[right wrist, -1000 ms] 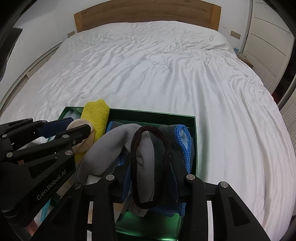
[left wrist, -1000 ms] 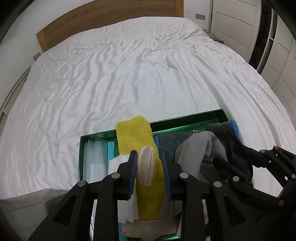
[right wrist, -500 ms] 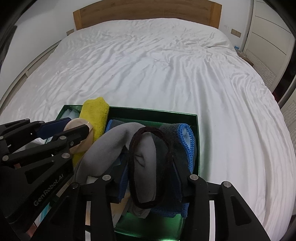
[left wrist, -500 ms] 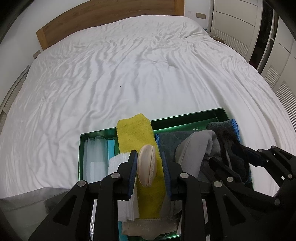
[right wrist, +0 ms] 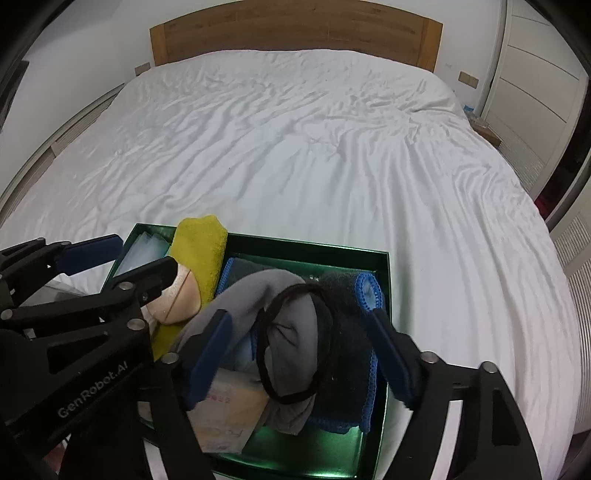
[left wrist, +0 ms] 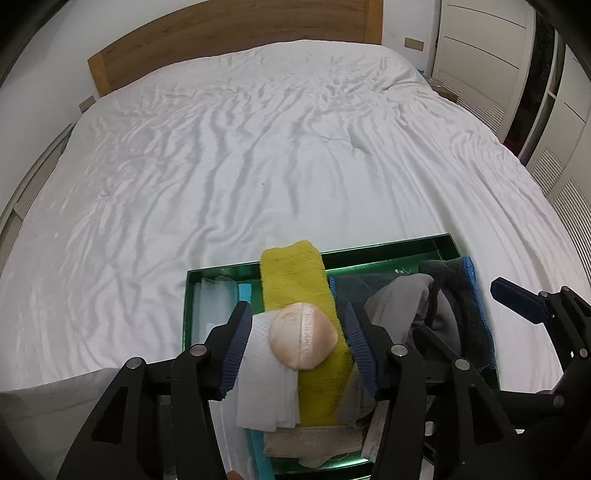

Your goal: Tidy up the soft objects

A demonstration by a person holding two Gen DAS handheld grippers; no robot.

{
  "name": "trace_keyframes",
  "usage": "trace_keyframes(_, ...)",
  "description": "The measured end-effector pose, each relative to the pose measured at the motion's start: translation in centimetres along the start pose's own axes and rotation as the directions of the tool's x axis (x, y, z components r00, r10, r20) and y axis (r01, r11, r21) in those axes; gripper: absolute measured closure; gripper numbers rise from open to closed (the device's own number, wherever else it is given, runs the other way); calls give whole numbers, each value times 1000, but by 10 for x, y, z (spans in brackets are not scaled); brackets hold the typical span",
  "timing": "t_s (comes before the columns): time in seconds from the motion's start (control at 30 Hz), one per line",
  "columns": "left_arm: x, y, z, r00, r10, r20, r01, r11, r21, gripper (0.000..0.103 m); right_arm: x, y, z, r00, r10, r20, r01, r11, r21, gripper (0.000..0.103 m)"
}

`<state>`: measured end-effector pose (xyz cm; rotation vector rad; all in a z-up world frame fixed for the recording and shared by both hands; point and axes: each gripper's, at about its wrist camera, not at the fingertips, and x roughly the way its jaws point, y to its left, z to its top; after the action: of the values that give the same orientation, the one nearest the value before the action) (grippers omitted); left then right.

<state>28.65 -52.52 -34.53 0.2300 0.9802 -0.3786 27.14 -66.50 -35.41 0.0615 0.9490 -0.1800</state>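
A green tray [left wrist: 384, 246] lies on the white bed and holds soft things. In the left wrist view my left gripper [left wrist: 297, 345] is open over the tray. A round beige puff [left wrist: 303, 340] lies flat between its fingers on a yellow towel [left wrist: 293, 277] and a white cloth [left wrist: 267, 384]. In the right wrist view my right gripper [right wrist: 301, 356] is open. A black hair band [right wrist: 291, 341] lies loose between its fingers on a grey cloth [right wrist: 258, 291] and a dark blue-edged cloth [right wrist: 351, 325]. The tray rim [right wrist: 306, 243] shows there too.
The wrinkled white bed sheet [left wrist: 258, 147] stretches away to a wooden headboard [left wrist: 229, 33]. White cupboards [left wrist: 498, 44] stand at the right. A cardboard box [right wrist: 225, 410] and clear plastic packets [left wrist: 216, 299] lie in the tray.
Both grippers have opened. The puff, held on edge before, now lies flat on the towel. The hair band, held stretched upright before, now rests on the cloths.
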Motion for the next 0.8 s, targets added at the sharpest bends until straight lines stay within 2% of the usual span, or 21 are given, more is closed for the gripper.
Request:
trace_keyframes(0.23, -15, 8, 2, 1000, 12, 11, -12, 1000, -19, 49, -13, 7, 4, 999, -43, 9, 43, 999, -14, 20)
trace_keyframes(0.37, -29, 8, 4, 999, 17, 32, -17, 1000, -16, 42, -26, 8, 6, 997, -67, 26, 67, 998, -16, 17)
trace_keyframes(0.53, -59, 7, 0, 998, -4, 61, 4, 1000, -12, 41, -52, 10, 2, 992, -112, 57, 114, 993, -22, 10)
trace_keyframes(0.8, -131, 9, -20, 992, -52, 113, 52, 999, 7, 41, -107, 23, -17, 989, -126, 74, 128, 992, -15, 10)
